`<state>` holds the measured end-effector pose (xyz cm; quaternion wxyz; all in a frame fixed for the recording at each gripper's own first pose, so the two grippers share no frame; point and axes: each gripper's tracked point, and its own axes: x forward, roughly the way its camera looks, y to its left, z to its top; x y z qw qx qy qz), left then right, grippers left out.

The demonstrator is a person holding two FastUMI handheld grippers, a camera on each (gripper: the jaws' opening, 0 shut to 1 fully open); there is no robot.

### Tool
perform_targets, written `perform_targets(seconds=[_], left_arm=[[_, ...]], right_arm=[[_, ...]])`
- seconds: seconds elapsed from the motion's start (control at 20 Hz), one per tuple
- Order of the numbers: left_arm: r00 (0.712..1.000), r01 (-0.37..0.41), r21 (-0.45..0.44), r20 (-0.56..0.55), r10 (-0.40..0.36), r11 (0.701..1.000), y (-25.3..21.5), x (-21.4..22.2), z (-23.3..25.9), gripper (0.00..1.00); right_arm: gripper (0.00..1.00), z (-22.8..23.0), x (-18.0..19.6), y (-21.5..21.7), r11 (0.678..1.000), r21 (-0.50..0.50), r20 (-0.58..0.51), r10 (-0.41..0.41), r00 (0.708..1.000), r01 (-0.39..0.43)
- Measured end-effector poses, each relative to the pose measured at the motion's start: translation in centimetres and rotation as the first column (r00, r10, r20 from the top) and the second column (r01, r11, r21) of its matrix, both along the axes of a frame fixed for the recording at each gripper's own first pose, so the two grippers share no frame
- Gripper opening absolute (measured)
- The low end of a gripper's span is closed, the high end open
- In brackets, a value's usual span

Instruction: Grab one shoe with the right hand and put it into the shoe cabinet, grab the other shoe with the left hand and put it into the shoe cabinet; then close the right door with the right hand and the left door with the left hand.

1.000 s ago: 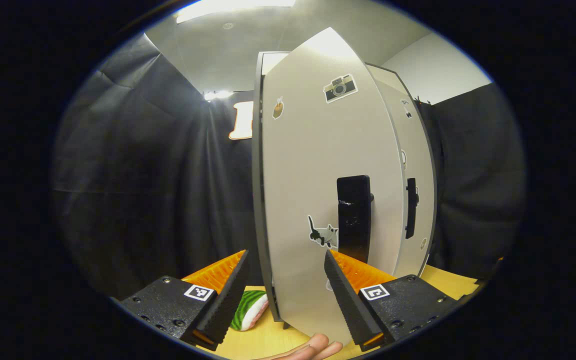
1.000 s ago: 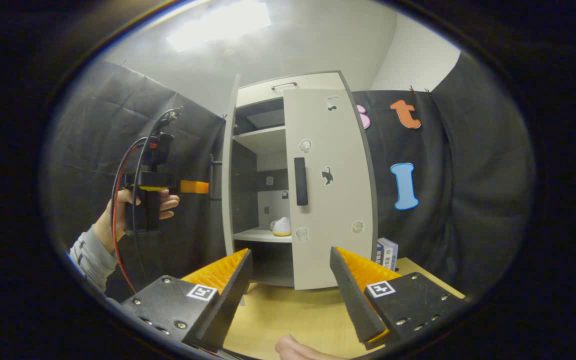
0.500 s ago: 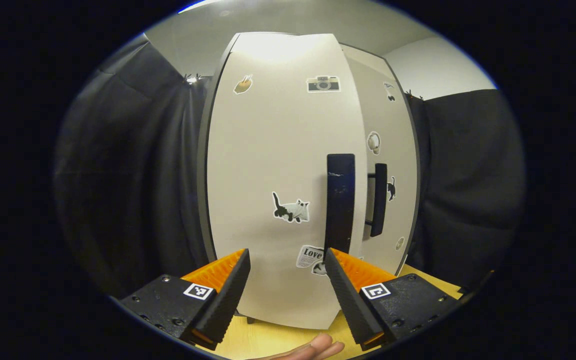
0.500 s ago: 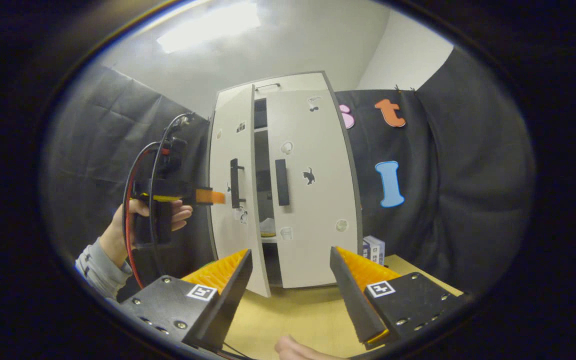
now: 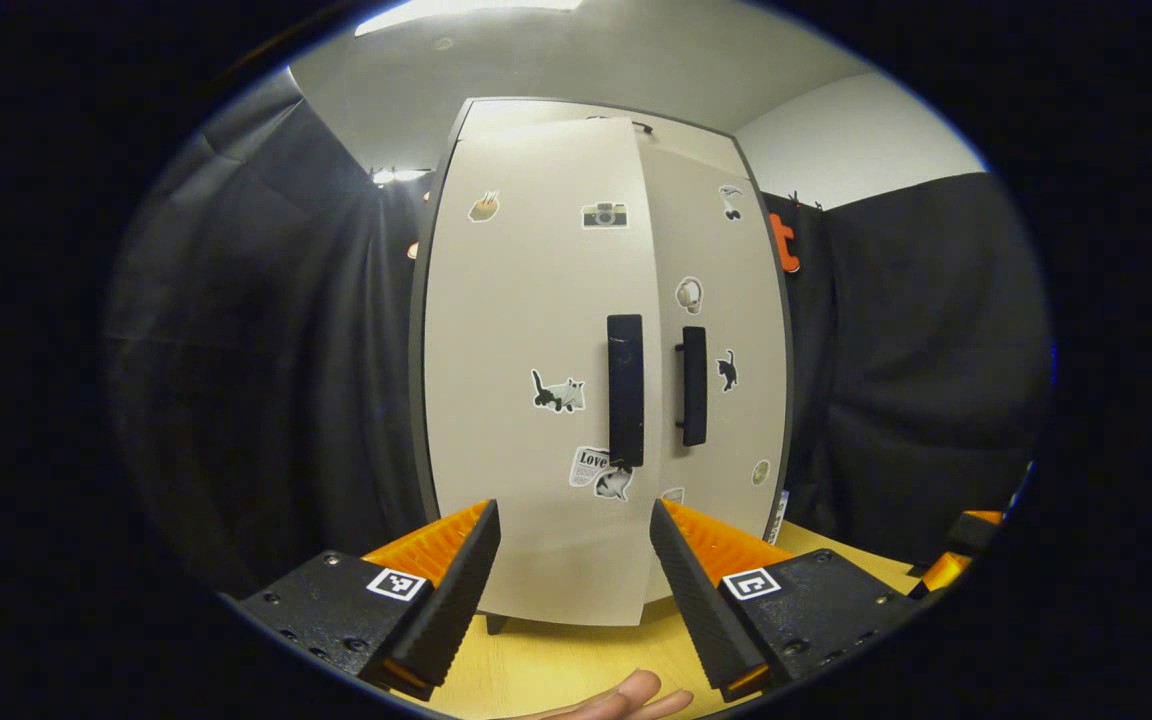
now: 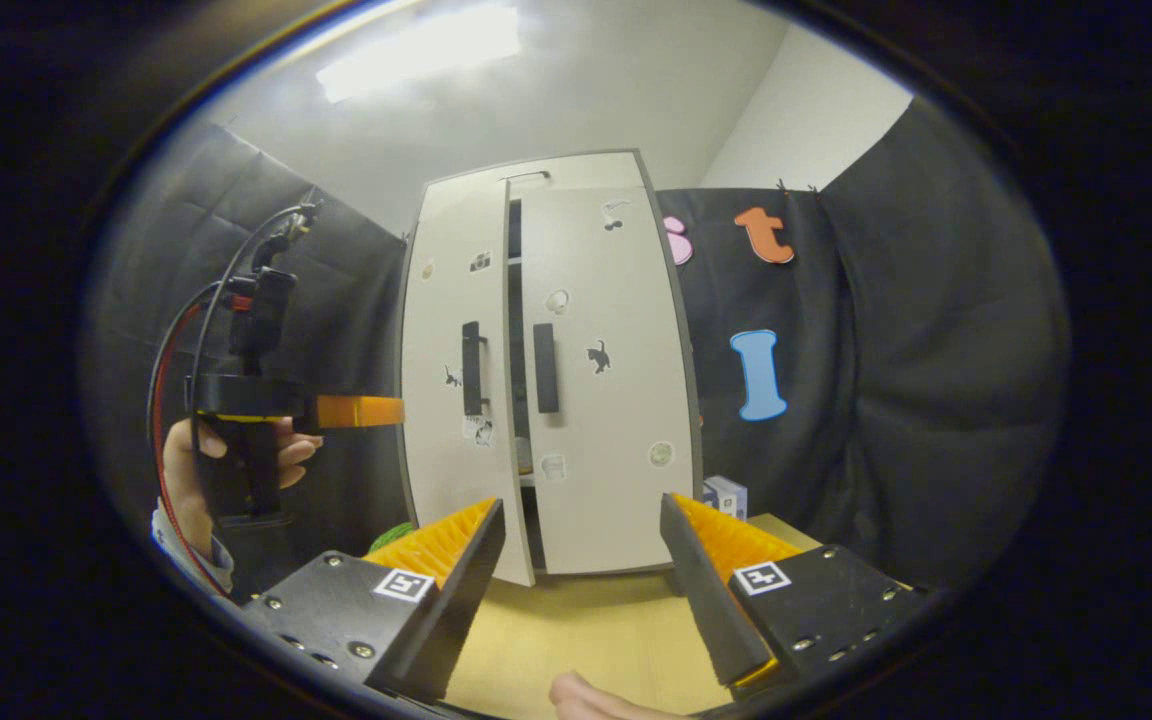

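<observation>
A pale wooden tabletop (image 6: 596,630) carries the white shoe cabinet (image 6: 596,400), which stands upright on it. A small box (image 6: 726,495) sits on the tabletop just beside the cabinet's right side.

left gripper view: near the shoe cabinet (image 5: 546,400), faces its doors from front-left | right gripper view: farther back and right, faces same cabinet front, sees left gripper (image 6: 336,411) | shared: cabinet front, table (image 6: 586,640)
</observation>
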<state>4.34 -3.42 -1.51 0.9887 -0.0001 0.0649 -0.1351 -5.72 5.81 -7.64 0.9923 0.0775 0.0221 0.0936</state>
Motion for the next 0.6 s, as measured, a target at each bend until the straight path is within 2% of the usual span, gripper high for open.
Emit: perform_targets(seconds=[0.05, 0.1, 0.2, 0.35, 0.4, 0.45, 0.5, 0.55, 0.6], left_arm=[[1.0, -0.007, 0.012, -0.002, 0.007, 1.0, 0.2, -0.7, -0.4, 0.92], [1.0, -0.016, 0.017, -0.01, 0.017, 1.0, 0.5, -1.5, -0.8, 0.92], [0.999, -0.033, 0.023, -0.021, 0.033, 0.999, 1.1, -2.8, -1.6, 0.93], [0.995, -0.099, 0.017, -0.012, 0.099, 0.995, 2.9, -4.8, -2.4, 0.94], [0.993, -0.116, 0.017, 0.005, 0.116, 0.993, 3.3, -5.3, -2.4, 0.94], [0.992, -0.127, 0.023, 0.003, 0.127, 0.992, 3.6, -6.2, -2.8, 0.94], [0.99, -0.141, 0.018, 0.014, 0.14, 0.99, 4.0, -7.3, -3.0, 0.94], [0.989, -0.146, 0.013, 0.015, 0.146, 0.989, 4.2, -8.1, -3.2, 0.94], [0.99, -0.142, 0.012, 0.013, 0.142, 0.99, 4.2, -8.8, -3.9, 0.94]], right_arm=[[0.88, -0.2, 0.1, -0.1, 1.0, -0.015, -0.001, -0.013, 1.0, 0.013], [0.93, -0.4, 0.2, 0.0, 0.999, -0.032, -0.004, -0.021, 1.0, 0.021], [0.93, -0.5, 0.2, 0.5, 0.999, -0.047, -0.004, -0.025, 1.0, 0.025], [0.93, -0.8, 0.3, 1.8, 0.998, -0.06, -0.008, 0.006, 1.0, -0.006], [0.89, -0.9, 0.4, 2.0, 0.997, -0.072, -0.006, 0.012, 1.0, -0.013], [0.89, -1.0, 0.5, 1.9, 0.997, -0.081, -0.004, 0.006, 1.0, -0.006], [0.93, -1.2, 0.6, 1.8, 0.997, -0.082, 0.002, -0.005, 1.0, 0.005], [0.89, -1.3, 0.7, 2.1, 0.996, -0.084, 0.007, -0.007, 1.0, 0.007], [0.93, -1.7, 0.8, 2.6, 0.996, -0.088, 0.006, 0.002, 1.0, -0.001]])
